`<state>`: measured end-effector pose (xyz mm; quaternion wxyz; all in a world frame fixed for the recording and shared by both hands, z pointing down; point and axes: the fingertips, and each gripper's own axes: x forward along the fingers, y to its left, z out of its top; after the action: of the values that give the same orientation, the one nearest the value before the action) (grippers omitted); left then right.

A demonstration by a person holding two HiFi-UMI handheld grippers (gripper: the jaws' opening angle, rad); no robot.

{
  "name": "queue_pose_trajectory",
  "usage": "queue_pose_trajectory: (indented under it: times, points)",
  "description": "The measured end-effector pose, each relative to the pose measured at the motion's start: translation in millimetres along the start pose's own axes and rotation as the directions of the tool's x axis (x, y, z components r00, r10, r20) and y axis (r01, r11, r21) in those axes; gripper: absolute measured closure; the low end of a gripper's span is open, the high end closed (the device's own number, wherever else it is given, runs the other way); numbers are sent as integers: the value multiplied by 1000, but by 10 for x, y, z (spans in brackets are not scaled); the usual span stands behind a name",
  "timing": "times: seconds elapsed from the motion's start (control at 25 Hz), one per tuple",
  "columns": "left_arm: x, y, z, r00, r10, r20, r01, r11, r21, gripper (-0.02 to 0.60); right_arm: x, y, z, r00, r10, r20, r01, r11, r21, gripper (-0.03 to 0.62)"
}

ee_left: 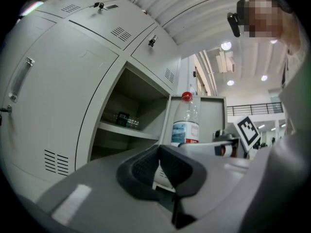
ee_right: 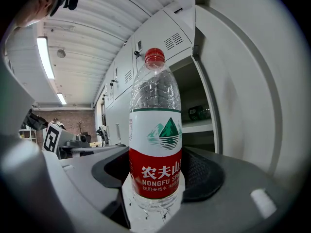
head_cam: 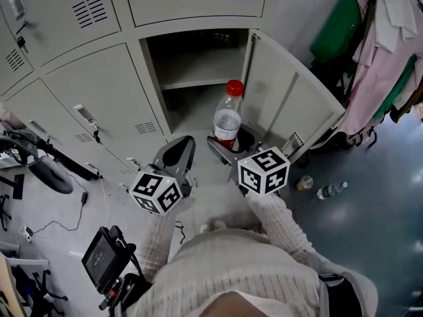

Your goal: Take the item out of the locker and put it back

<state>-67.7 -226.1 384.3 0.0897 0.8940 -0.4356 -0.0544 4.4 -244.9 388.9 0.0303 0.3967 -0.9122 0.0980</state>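
A clear water bottle (head_cam: 227,119) with a red cap and a red-and-white label stands upright between the pads of my right gripper (head_cam: 229,144), which is shut on its lower part. It hangs in front of the open locker compartment (head_cam: 198,65), beside the swung-out door (head_cam: 284,94). In the right gripper view the bottle (ee_right: 155,144) fills the middle and my right gripper (ee_right: 155,176) clamps it at the red label. My left gripper (head_cam: 177,156) stays just left of the bottle, shut with nothing in it; its pads (ee_left: 146,166) meet in the left gripper view, where the bottle (ee_left: 185,123) shows beyond them.
A shelf (head_cam: 198,82) crosses the open compartment, with a small dark object (ee_left: 121,119) on it. Closed locker doors (head_cam: 99,104) line the left. Clothes (head_cam: 390,58) hang at the right. On the floor lie another bottle (head_cam: 330,191) and a small jar (head_cam: 305,182). A handheld device (head_cam: 102,256) sits lower left.
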Motion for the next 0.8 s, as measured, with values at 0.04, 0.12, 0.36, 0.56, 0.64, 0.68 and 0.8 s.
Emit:
queue_pose_trajectory:
  times: [0.04, 0.12, 0.36, 0.56, 0.64, 0.68, 0.8]
  points:
    - [7, -1, -5, 1000, -6, -5, 6, 1000, -6, 574, 6, 2, -3, 1000, 1, -2, -1, 1000, 0, 287]
    - [20, 2, -10, 1000, -14, -13, 14, 1000, -10, 574, 26, 2, -6, 1000, 5, -7, -5, 1000, 0, 287]
    - [58, 28, 32, 1000, -23, -9, 23, 1000, -5, 574, 138, -21, -32, 1000, 16, -26, -16, 1000, 1, 287]
    - [97, 87, 42, 1000, -21, -3, 21, 1000, -4, 574, 298, -73, -106, 998, 25, -65, -26, 1000, -3, 287]
    - [118, 121, 45, 1000, -17, -2, 17, 1000, -7, 574, 395, -114, -126, 997, 30, -75, -30, 1000, 5, 287]
    - [129, 140, 51, 1000, -15, 1, 15, 1000, -9, 574, 452, -137, -139, 996, 30, -83, -29, 1000, 6, 289]
    - [179, 221, 93, 1000, -8, 10, 8, 1000, -9, 574, 641, -204, -145, 994, 29, -107, -29, 1000, 2, 287]
